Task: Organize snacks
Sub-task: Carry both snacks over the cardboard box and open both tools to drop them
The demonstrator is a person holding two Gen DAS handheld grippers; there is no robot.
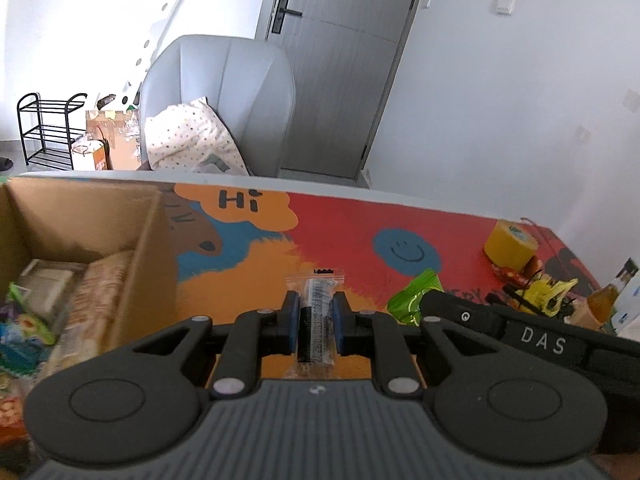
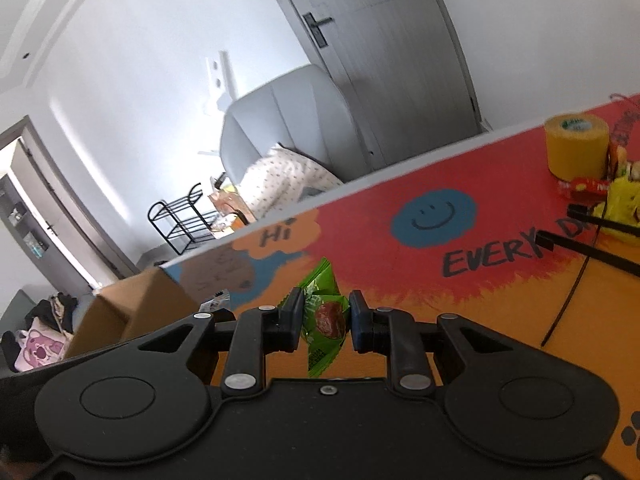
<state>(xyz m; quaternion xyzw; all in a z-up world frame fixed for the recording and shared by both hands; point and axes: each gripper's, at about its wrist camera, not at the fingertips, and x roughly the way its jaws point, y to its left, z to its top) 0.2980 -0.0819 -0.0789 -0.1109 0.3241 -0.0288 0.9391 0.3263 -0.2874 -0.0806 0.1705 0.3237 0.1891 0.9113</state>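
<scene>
My left gripper (image 1: 316,316) is shut on a clear snack packet (image 1: 318,320) with a dark stick inside, held lengthwise above the colourful tabletop (image 1: 340,224). To its left stands an open cardboard box (image 1: 148,236) holding several snack packs. My right gripper (image 2: 326,316) is shut on a green snack packet (image 2: 324,320) with a red-brown fruit picture, lifted off the table. In the left wrist view that green snack packet (image 1: 412,300) and the right gripper's black body (image 1: 520,332) show at the right. The cardboard box (image 2: 132,304) lies left of the right gripper.
A yellow tape roll (image 2: 576,148) stands at the table's far right, with small red and yellow wrapped items (image 2: 616,196), black cable ties (image 2: 600,248) and a bottle (image 1: 608,296) nearby. A grey armchair (image 1: 224,96) with a cushion and a door stand beyond the table.
</scene>
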